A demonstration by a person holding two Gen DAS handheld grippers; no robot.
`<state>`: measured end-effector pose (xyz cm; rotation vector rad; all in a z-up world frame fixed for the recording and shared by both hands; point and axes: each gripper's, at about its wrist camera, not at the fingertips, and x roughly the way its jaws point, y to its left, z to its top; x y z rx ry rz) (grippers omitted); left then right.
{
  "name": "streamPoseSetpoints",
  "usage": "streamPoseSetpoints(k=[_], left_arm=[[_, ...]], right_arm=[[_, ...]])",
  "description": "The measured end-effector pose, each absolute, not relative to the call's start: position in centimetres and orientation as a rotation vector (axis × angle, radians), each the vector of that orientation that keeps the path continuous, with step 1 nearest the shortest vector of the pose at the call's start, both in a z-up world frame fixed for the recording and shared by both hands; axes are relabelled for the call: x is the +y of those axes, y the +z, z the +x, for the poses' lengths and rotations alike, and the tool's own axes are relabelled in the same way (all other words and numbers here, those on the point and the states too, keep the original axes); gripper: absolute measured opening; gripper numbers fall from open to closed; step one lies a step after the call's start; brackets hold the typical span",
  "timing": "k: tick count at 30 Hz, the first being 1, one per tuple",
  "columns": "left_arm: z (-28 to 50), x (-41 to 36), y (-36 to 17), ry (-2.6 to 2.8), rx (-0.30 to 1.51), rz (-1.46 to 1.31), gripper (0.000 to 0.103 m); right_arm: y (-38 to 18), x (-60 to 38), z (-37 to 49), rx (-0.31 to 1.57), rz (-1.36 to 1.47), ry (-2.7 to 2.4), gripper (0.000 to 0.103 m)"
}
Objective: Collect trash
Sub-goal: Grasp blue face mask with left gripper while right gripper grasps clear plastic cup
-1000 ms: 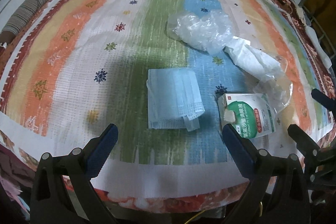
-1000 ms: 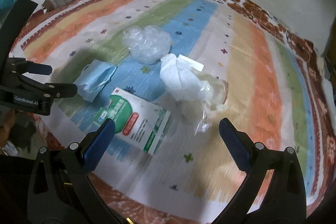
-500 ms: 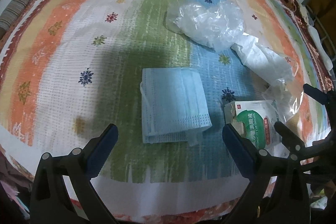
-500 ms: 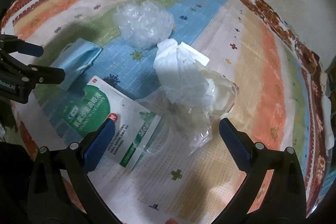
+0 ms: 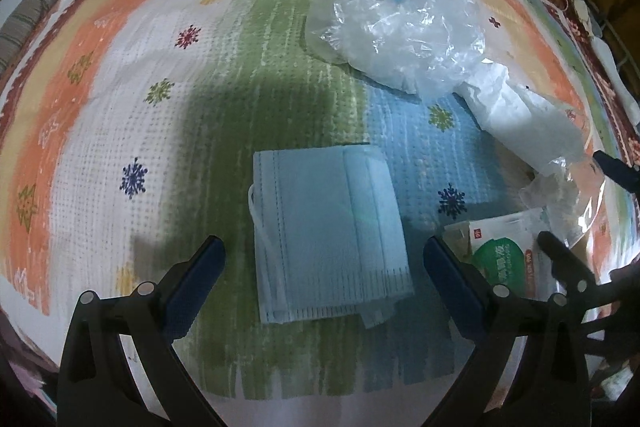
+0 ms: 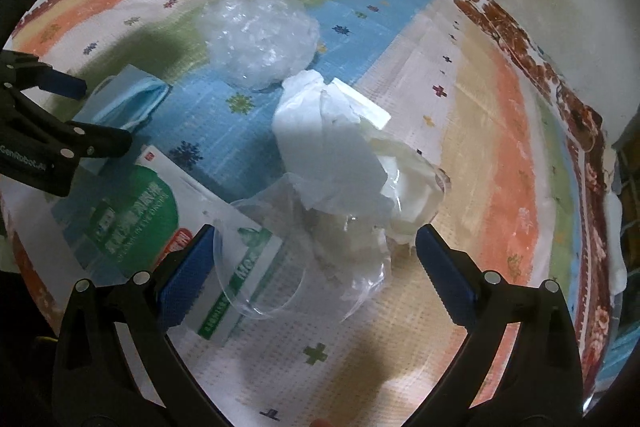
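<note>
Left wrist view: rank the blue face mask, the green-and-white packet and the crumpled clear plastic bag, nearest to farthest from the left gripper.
1. Blue face mask: straight ahead, between the open jaws of the left gripper.
2. Green-and-white packet: just outside the right jaw.
3. Crumpled clear plastic bag: far ahead, to the right.

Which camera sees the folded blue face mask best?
The left wrist view. The folded light-blue face mask lies whole and flat, centred ahead of the open left gripper. The right wrist view shows only part of it, partly behind that gripper.

Mask [image 5: 328,227] left of box [image 5: 500,255], bag [image 5: 400,31] behind, on cloth [image 5: 120,115].
</note>
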<state>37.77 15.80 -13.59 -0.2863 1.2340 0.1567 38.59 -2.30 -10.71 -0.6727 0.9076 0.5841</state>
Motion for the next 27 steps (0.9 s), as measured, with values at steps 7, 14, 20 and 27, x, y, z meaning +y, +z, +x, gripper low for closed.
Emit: streamPoseSetpoints(k=[7,14,20,27], left_arm=[[38.1,15.1,-13.8,0.155,1.224,-0.228,0.081],[38.3,14.9,-13.5,0.173,1.222,-0.182,0.028],[38.1,15.7,-13.2,0.153,1.222,-0.219,0.011],[37.2,16.1,-11.7,0.145,1.188,-0.253,0.010]], right_arm=[[-10.7,-3.3,39.6,0.936,-0.639,0.557,0.071],[-10.1,-4.0,40.2,0.959,-0.573,0.570,0.070],[-9.0,-4.5,40.3,0.968,-0.506,0.580,0.069],[-8.0,-4.8,39.9,0.971,-0.476,0.586,0.069]])
